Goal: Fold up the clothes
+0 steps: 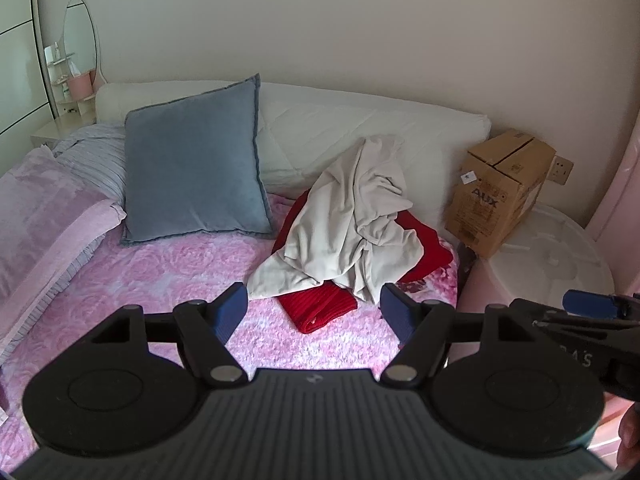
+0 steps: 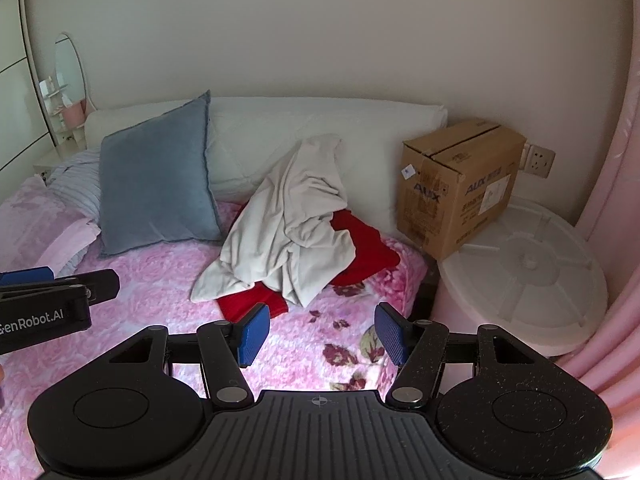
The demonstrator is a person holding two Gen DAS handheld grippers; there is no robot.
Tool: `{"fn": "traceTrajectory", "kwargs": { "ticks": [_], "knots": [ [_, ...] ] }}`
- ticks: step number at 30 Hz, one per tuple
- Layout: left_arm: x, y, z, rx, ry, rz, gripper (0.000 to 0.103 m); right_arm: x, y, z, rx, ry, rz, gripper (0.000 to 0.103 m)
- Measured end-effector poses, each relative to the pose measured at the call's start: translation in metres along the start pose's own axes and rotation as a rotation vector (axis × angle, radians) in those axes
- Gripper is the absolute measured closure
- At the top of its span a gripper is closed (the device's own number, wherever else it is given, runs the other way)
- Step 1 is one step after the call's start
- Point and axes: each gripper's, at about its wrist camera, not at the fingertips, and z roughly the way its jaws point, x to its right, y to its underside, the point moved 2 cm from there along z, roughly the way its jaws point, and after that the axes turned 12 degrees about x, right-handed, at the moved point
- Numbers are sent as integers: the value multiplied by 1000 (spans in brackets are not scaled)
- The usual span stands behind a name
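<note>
Well, nothing's folded yet: my left gripper (image 1: 312,312) and right gripper (image 2: 322,334) hover spread and empty short of the crumpled white garment (image 1: 348,216) heaped on the red garment (image 1: 320,310) on the bed (image 1: 160,264).

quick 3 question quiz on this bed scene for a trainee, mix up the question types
1. True or false: the cream garment lies on top of the red garment.
2. What is the left claw gripping: A) the blue cushion B) nothing C) the cardboard box?
3. Fill in: the right claw is ___ (open/shut).

Key: 1 true; 2 B; 3 open
</note>
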Motion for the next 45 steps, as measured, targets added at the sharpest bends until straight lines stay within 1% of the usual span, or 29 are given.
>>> {"fn": "traceTrajectory", "kwargs": {
  "ticks": [5,12,16,21,26,31,37,45],
  "knots": [
    [11,-4,41,-39,13,15,33,14,-4,36,-33,-15,13,41],
    [23,-12,112,-107,0,23,36,33,-14,102,-95,-23,13,41],
    [27,-18,152,-121,3,9,36,43,-24,139,-118,-30,9,41],
    [34,-24,205,-142,1,18,36,51,-38,184,-127,-39,9,41],
    [37,-25,255,-174,4,25,36,57,-45,232,-156,-47,13,41],
    [40,-20,303,-207,5,41,36,61,-44,279,-196,-63,25,41],
    [38,-5,354,-259,14,52,36,65,-38,337,-251,-84,76,41],
    [36,17,412,-328,52,60,46,72,-29,400,-296,-97,124,42]
  ]
}}
